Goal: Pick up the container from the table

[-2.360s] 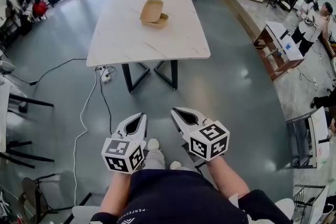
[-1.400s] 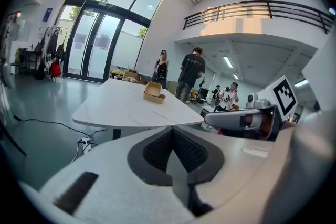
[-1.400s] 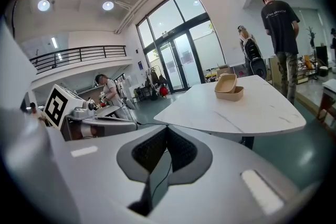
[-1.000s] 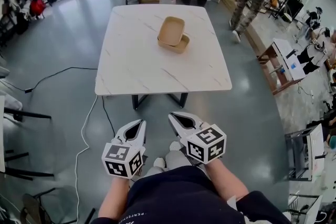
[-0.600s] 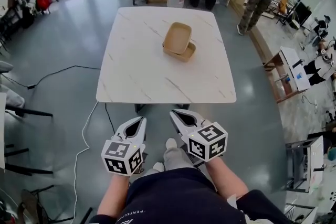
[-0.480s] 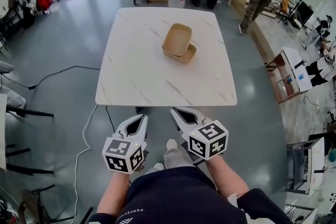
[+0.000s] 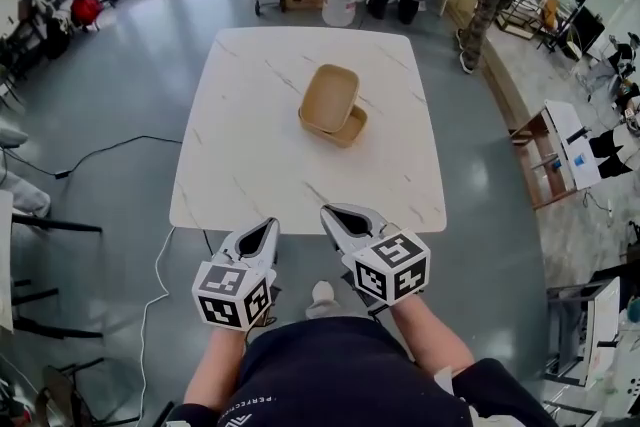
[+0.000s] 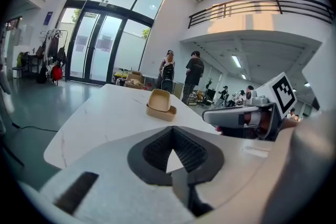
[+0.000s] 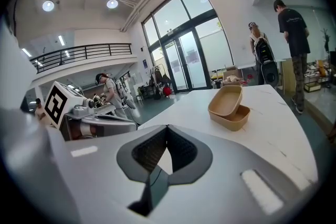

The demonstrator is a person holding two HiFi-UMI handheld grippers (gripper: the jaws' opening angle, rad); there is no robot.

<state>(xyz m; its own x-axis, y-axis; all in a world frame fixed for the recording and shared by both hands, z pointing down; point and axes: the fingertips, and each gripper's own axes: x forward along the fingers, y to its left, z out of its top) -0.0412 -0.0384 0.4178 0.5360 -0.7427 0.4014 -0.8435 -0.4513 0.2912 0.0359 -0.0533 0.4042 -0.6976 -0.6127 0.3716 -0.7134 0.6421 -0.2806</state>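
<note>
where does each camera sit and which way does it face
Head view: on the person's head, facing forward and steeply down at the table and container; shows both forearms, the left gripper and right gripper.
Left gripper view: on the left gripper, looking along its shut jaws across the table to the container; right gripper at right.
Right gripper view: on the right gripper, looking along its shut jaws to the container; left gripper at left.
All three share the container.

partial white lettering "PERFE…" on person's dark top [image 7: 330,370], cut off
</note>
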